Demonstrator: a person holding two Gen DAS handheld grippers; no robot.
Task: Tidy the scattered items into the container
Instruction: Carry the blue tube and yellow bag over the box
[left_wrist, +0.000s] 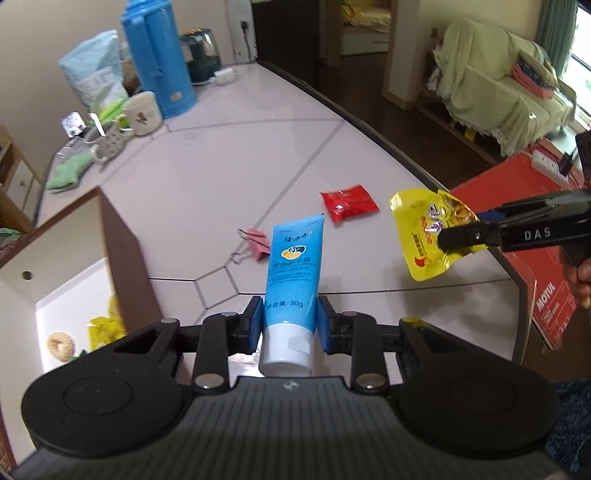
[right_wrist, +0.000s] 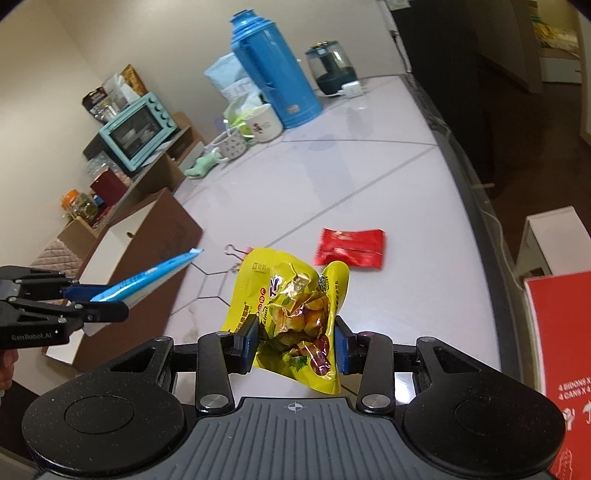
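- Now two grippers are up over the pale counter (left_wrist: 229, 155), each with something in it: the left gripper (left_wrist: 290, 325) is closed on one blue tube (left_wrist: 293, 266) near its white cap end, and the right gripper (right_wrist: 295, 343) is closed on one crumpled yellow snack bag (right_wrist: 291, 306).
- Both held things hang clear of the counter; in the right wrist view the tube shows edge-on, tilted up toward the container.
- One container (left_wrist: 114, 236), a brown box with white inner walls, stands at the left edge of the counter beside the left gripper.
- Inside it I can count one pale ring-shaped item (left_wrist: 60, 346) and one yellow packet (left_wrist: 105, 328); the rest of its floor is hidden by the gripper body and the box wall.
- Two loose things lie on the counter: one red packet (left_wrist: 349, 206) and one pink binder clip (left_wrist: 255, 245), well apart from the container. In the right wrist view the clip is mostly hidden behind the yellow bag.
- At the far end stand one blue thermos (left_wrist: 157, 59), two mugs (left_wrist: 142, 112), one kettle, one pale bag and a green cloth.
- One red carton (left_wrist: 532, 206) is cut off at the right edge; its print is only partly readable.
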